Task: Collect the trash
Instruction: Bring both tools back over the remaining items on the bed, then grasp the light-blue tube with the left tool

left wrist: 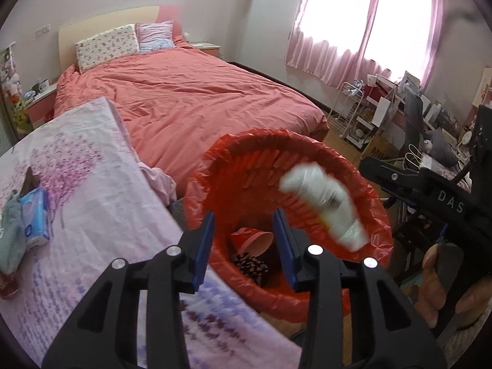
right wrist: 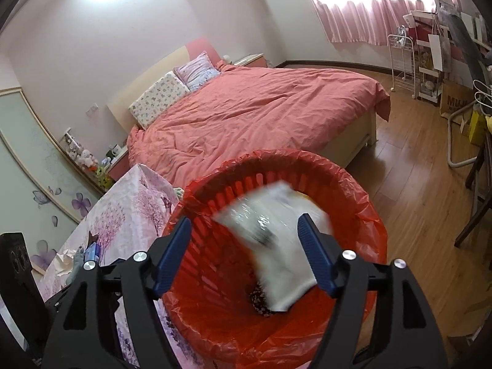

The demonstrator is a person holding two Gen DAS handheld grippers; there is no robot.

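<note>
Black tongs with blue pads filled the bottom of both views. Beyond them, the biggest thing in the room was the bed (right wrist: 252,113), covered with a wrinkled salmon-pink quilt, with two pillows (right wrist: 175,92) at its head. Next in size was the worktop (left wrist: 92,184), which wore a pink cloth with a flower-tree print and stood just beside the foot of the bed.

A red waste basket (right wrist: 366,215) with slotted walls stood near the worktop's edge, lined with a red plastic bag that folded over its rim. The left tongs (left wrist: 244,246) hung over the near rim of the basket; their jaws stood partly apart and nothing was between them. The right tongs (right wrist: 246,255) hung above the basket mouth with their jaws wide, and the pads did not press on anything.

A white crumpled plastic wrapper (right wrist: 273,236), blurred, was in the air inside the basket's mouth, free of both tongs. At the bottom of the basket lay a red paper cup (left wrist: 255,240) on its side, touching a dark speckled piece of trash (left wrist: 250,266).

On the worktop, well apart from the basket, a blue tissue pack (left wrist: 35,215) lay beside a pale green cloth (left wrist: 12,236).
</note>
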